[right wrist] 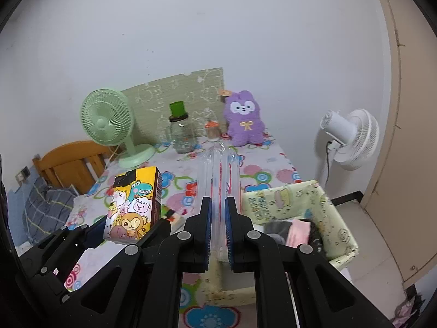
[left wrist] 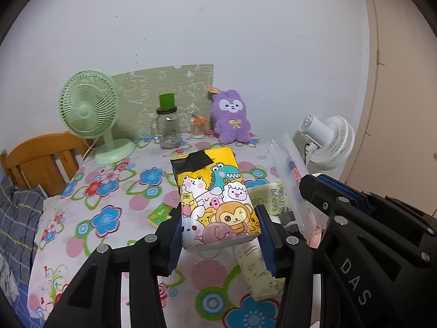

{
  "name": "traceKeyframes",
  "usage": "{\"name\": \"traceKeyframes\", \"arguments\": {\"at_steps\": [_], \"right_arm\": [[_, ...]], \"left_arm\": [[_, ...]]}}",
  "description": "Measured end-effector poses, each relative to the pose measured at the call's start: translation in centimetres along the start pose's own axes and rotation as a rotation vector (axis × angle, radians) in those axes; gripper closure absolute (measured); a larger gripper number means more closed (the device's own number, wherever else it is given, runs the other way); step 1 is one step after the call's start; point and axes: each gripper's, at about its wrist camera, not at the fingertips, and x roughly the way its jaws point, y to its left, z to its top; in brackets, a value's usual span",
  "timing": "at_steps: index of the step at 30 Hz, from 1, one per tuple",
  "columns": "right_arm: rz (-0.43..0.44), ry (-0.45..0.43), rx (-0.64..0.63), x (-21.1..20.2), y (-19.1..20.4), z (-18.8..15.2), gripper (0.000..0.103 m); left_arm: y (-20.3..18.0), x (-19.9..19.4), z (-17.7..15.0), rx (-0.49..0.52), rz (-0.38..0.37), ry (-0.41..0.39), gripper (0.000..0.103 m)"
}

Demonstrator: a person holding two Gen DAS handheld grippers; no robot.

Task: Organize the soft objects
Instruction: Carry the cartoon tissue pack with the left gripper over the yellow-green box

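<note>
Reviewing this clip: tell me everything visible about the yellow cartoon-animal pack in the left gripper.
The yellow pack looks like a soft plastic-wrapped block printed with cartoon animals: dinosaur, sheep, monkey, elephant. Black tape patches its far top end. The left gripper clamps its near end between blue-padded fingers, holding it above the floral tablecloth, tilted up and away. Nothing else visibly touches it.
</note>
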Motion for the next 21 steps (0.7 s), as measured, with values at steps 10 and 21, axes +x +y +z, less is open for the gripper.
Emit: {"name": "traceKeyframes", "arguments": {"at_steps": [10, 21], "right_arm": [[-0.055, -0.004, 0.031, 0.4, -3.0, 0.0, 0.091], [-0.122, 0.024, 0.060, 2.1, -6.1, -0.6, 0.091]], "left_arm": [[-3.0, 1.7, 0.5, 0.039, -0.053, 0.007, 0.053], [-5.5, 4.8, 0.0, 0.075, -0.115, 0.055, 0.053]]}}
